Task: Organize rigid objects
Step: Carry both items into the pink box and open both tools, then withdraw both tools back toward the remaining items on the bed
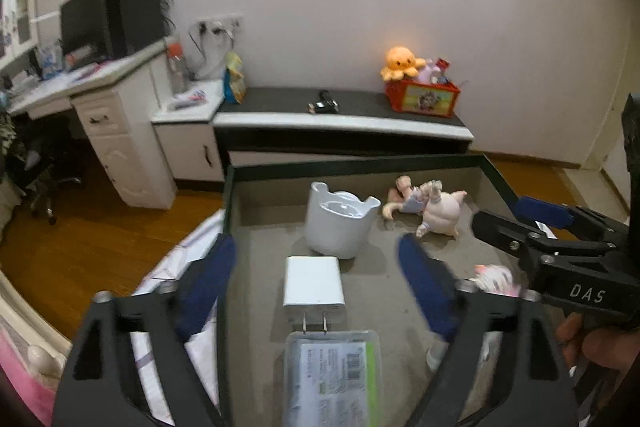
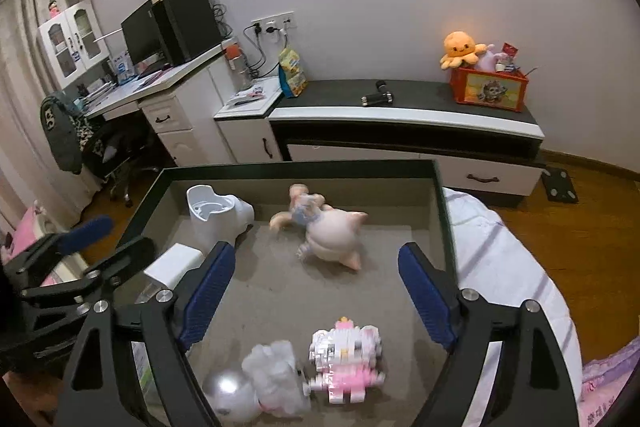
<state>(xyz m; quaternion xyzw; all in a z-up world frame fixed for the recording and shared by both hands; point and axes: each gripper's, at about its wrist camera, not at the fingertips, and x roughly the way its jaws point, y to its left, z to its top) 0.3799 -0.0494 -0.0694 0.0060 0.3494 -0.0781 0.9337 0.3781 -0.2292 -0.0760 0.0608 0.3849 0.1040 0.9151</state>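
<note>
Two hand-held grippers hover over the tray [image 1: 498, 175], both spread wide and empty. The left hand-held gripper [image 1: 316, 267] frames the white charger [image 1: 314, 281]; only its view shows the clear case [image 1: 332, 379]. The right hand-held gripper [image 2: 316, 275] faces the pig figure [image 2: 332, 231], its view alone showing the block kitten [image 2: 346, 359] whole.

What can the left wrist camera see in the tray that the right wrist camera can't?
Only the left wrist view shows the clear plastic case with a label, lying just below the white charger's prongs. Only the right wrist view shows the whole pink-and-white block cat, a fluffy white toy and a silver ball. Both show the tray, the white cup, the pink pig figure, and both grippers open: left gripper, right gripper.
</note>
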